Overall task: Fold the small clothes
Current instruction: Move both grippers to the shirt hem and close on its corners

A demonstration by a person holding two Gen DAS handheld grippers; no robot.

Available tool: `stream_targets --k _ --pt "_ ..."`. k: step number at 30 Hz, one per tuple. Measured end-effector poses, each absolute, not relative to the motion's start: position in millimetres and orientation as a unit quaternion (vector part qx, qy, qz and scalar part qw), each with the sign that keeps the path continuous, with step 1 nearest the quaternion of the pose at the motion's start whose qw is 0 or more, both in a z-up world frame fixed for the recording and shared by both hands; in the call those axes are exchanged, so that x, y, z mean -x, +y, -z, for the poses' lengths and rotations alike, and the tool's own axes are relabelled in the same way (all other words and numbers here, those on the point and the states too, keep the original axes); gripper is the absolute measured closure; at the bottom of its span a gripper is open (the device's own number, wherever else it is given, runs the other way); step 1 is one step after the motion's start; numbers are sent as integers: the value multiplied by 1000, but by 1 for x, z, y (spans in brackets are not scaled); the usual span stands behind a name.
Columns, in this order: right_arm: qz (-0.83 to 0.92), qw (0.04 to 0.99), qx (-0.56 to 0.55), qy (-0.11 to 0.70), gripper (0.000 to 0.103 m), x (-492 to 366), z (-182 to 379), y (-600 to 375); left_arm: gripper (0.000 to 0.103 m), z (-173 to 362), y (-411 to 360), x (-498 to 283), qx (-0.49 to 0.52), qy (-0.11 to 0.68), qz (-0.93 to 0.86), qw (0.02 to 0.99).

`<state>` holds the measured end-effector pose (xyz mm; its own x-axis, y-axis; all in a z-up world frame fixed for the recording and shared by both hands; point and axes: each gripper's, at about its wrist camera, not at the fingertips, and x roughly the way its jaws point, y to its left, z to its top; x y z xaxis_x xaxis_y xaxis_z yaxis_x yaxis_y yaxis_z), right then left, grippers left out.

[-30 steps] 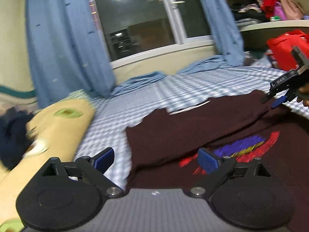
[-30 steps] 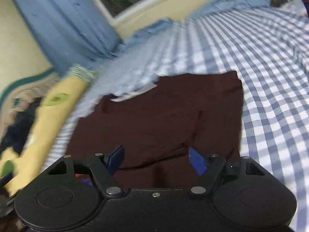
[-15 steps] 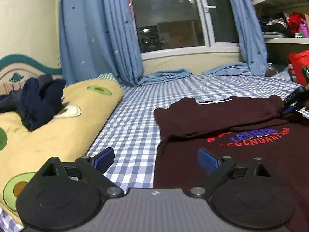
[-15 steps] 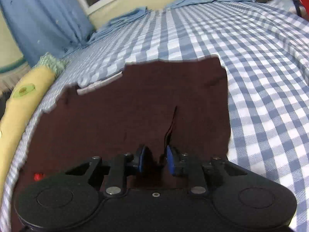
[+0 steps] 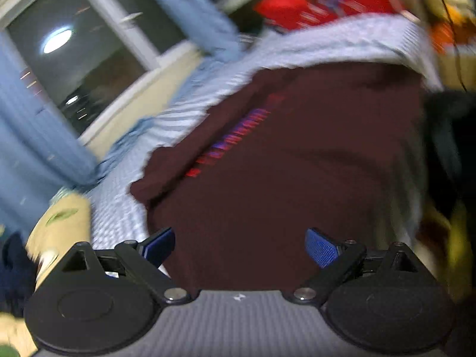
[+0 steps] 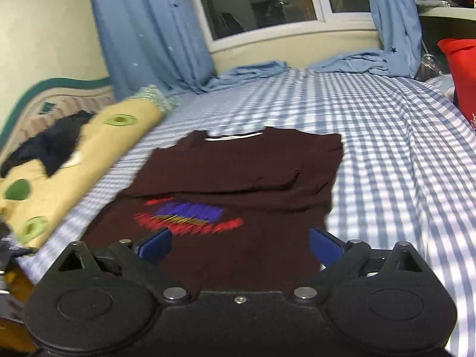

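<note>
A dark maroon T-shirt (image 6: 238,175) with a red and purple print (image 6: 187,217) lies flat on the checked bed sheet (image 6: 401,148). Its top part is folded down over the chest, with the white neck label at the far edge. My right gripper (image 6: 239,245) is open and empty, just above the shirt's near part. In the left wrist view, which is tilted and blurred, the same shirt (image 5: 282,163) fills the middle. My left gripper (image 5: 239,245) is open and empty over the shirt's near left part.
A yellow avocado-print pillow (image 6: 74,160) with a dark garment (image 6: 50,145) on it lies along the left of the bed. Blue curtains (image 6: 154,29) and a window stand behind. A red bag (image 6: 461,74) sits at the right edge.
My right gripper was shut on a fold of the shirt, and is now open and pulled back. My left gripper has swung and tilted over the shirt, staying open.
</note>
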<state>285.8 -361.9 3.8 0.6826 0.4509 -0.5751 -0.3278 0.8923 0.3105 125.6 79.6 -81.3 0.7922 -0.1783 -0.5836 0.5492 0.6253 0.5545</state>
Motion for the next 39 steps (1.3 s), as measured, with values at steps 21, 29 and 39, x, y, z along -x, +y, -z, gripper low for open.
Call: stream_targets --k 21,29,39 --pt "-242 912 -134 304 2 -207 -35 -328 6 167 53 -106 -546 106 71 828" --pt "-255 906 -127 312 2 -212 -30 -316 89 163 45 -116 -542 154 143 814" --pt "-192 938 3 289 2 -178 -15 -319 94 43 53 -173 -370 162 167 900"
